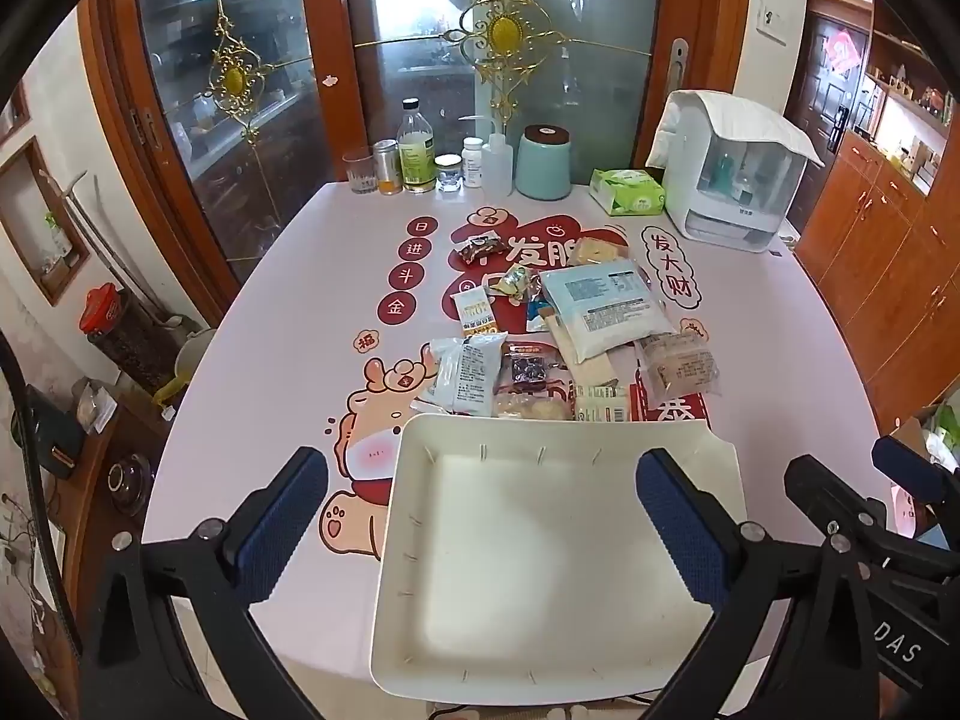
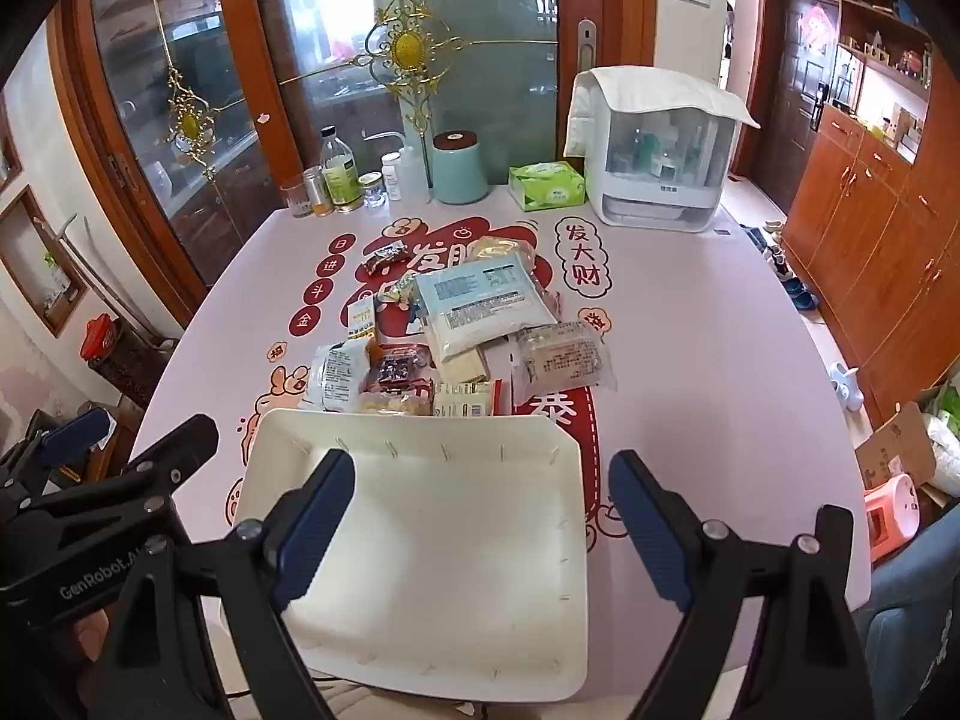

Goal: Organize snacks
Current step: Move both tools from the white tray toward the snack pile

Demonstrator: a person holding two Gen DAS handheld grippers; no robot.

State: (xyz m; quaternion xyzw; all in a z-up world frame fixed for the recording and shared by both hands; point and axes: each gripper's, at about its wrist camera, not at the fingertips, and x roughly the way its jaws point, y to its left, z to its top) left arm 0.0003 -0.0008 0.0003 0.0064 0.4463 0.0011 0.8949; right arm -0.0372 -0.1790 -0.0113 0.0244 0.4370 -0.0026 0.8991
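Note:
An empty white tray [image 1: 540,429] lies at the near edge of the table [image 1: 288,324], also seen in the right wrist view [image 2: 420,426]. Just beyond it is a pile of several snack packets: a large white-and-blue bag [image 1: 606,306] [image 2: 480,306], a white packet [image 1: 468,372], a clear biscuit packet [image 1: 678,366] [image 2: 564,360] and a dark wrapped snack [image 1: 480,250]. My left gripper [image 1: 480,516] hangs open above the tray's left part. My right gripper [image 2: 483,519] is open above its right part. Neither holds anything.
Along the table's far edge stand a glass, bottles [image 1: 417,150], a teal canister [image 1: 543,162], a green tissue pack [image 1: 627,192] and a white appliance [image 1: 732,180]. Glass doors rise behind. A cardboard box and pink stool [image 2: 894,516] sit on the floor at right.

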